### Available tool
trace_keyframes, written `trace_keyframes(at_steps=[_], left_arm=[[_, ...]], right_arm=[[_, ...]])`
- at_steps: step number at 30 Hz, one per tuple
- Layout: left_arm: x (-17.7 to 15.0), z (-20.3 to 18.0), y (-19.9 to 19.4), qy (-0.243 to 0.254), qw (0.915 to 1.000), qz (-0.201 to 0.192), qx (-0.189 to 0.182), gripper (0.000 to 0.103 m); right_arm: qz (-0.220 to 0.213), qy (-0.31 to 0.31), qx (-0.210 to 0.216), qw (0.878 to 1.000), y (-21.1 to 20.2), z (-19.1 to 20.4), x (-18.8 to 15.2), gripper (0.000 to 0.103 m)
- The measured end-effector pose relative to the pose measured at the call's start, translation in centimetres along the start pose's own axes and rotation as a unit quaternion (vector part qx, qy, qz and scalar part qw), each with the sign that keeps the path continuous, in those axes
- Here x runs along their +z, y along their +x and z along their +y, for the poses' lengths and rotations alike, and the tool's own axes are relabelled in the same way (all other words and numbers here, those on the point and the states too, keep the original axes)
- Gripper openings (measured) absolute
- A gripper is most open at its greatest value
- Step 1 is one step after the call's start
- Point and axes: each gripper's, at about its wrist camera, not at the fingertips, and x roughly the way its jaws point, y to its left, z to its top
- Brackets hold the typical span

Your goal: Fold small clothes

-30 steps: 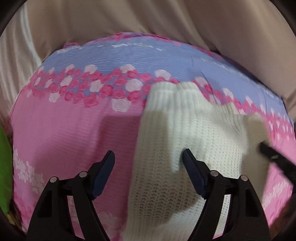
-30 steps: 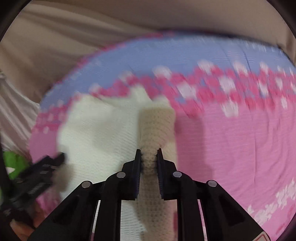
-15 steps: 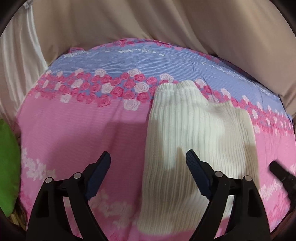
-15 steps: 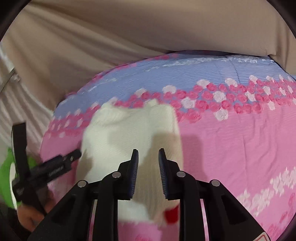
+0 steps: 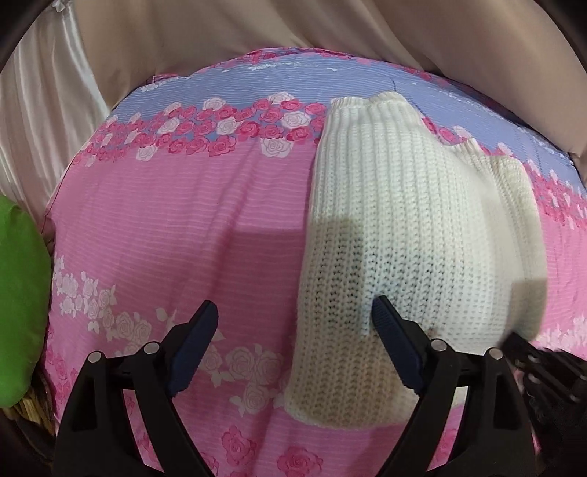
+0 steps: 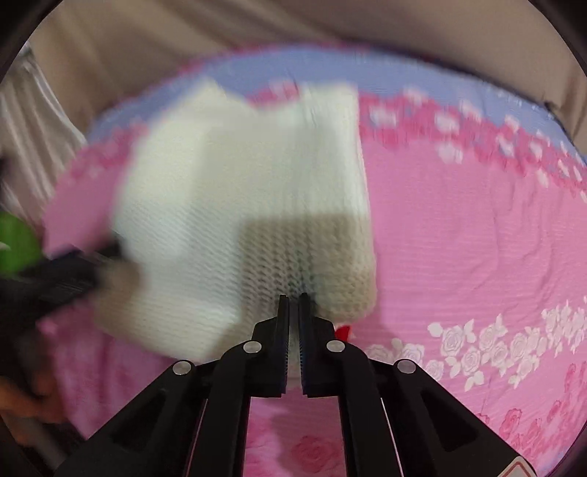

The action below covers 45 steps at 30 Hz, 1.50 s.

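Observation:
A small cream knitted sweater point(image 5: 403, 235) lies partly folded on a pink and blue floral sheet point(image 5: 165, 227). My left gripper point(image 5: 293, 326) is open, its right finger over the sweater's near left part and its left finger over the sheet. In the right wrist view, which is blurred, the sweater point(image 6: 238, 190) fills the centre left. My right gripper point(image 6: 293, 308) has its jaws nearly together just at the sweater's near edge, with nothing visibly between them. The right gripper also shows in the left wrist view point(image 5: 543, 370) at the lower right.
A green cushion point(image 5: 18, 293) sits at the left edge of the bed. Beige fabric point(image 5: 256, 25) rises behind the sheet, and a pale curtain point(image 5: 40, 110) hangs at the far left. A small red item point(image 6: 343, 332) peeks out beside the right gripper.
The right gripper let go of the sweater's folded strip, drew back, then moved in close to the sweater's near edge with its jaws closing. The left gripper stayed open and shifted slightly forward.

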Motion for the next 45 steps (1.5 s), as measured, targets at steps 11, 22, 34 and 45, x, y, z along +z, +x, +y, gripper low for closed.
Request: trace_keyframes(at_steps=[11,22,34,45], left_arm=[[-3.5,-0.8,-7.0,0.019,0.9982,-0.054,-0.020,0.089],[-6.5,-1.5,-7.2,0.026,0.9969,-0.073,-0.016,0.090],[-8.1,-1.9,-7.3,0.045,0.9961,-0.074,-0.014,0.090],[-8.4,-1.7,-7.2,0.046,0.9965,-0.070,-0.006,0.090]], right_arm=[[-0.125,0.069,-0.040,0.989,-10.5,-0.3,-4.4,0.044],[-0.120,0.079,-0.080,0.986,-10.4,-0.2,-6.9,0.047],[-0.120,0.051,-0.076,0.989,-10.0,2.3,-7.8,0.053],[-0.121,0.049,-0.078,0.988,-10.1,2.5,-8.0,0.054]])
